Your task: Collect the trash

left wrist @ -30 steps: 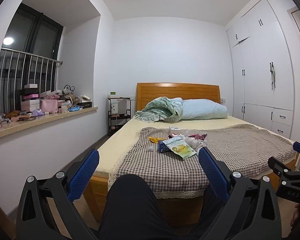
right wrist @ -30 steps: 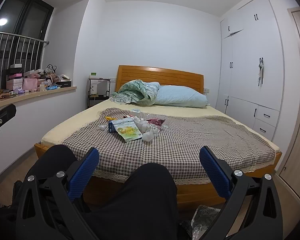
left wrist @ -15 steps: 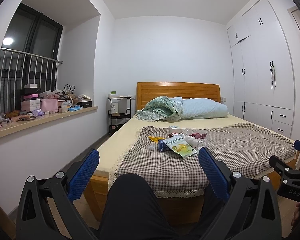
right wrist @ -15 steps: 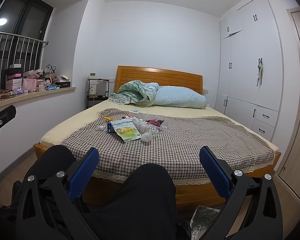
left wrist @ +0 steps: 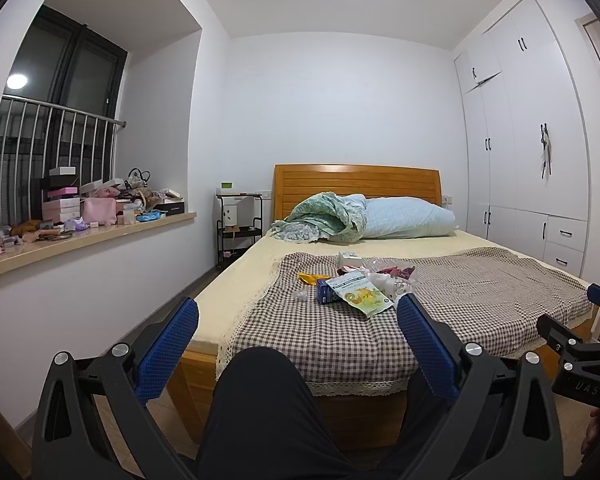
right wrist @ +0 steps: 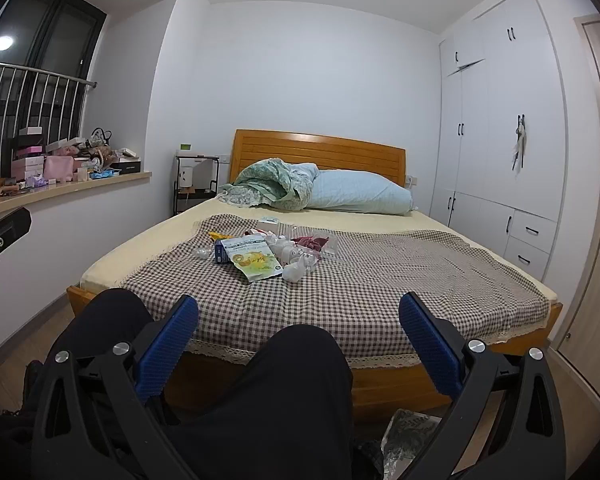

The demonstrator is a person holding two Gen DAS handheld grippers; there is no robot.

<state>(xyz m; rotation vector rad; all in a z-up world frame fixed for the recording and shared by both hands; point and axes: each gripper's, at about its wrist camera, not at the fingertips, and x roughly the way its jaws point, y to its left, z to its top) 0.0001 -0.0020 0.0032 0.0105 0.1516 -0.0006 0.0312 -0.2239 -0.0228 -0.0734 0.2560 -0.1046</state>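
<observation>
White walls and a tall white wardrobe [right wrist: 496, 128] enclose a bedroom in which a wooden bed [right wrist: 320, 152] is set as the main landmark. A brown checked blanket [right wrist: 380, 276] is spread over the foot half of the bed, and a pale blue pillow [right wrist: 360, 196] with a crumpled green quilt [right wrist: 272, 184] is seen at the headboard end.

The left gripper [left wrist: 298, 322] is held wide open, its blue padded fingers [left wrist: 168, 344] spread well apart; nothing is gripped or touched. The right gripper [right wrist: 298, 320] is likewise fully released and empty. Both are held short of the foot of the bed, above the dark-trousered knees [right wrist: 292, 380] of a seated person.

The trash pile [right wrist: 268, 252] is gathered near the middle of the bed, on the checked blanket. A white and green snack pouch [right wrist: 256, 262] lies flat toward the foot, with a small blue carton [right wrist: 220, 255] touching its window-side edge. Crumpled white tissue [right wrist: 296, 270], a dark red wrapper [right wrist: 312, 242], a yellow scrap [right wrist: 220, 235] and clear plastic are bunched just beside them. A cluttered window ledge [left wrist: 100, 236] is seen well apart from the bed.
</observation>
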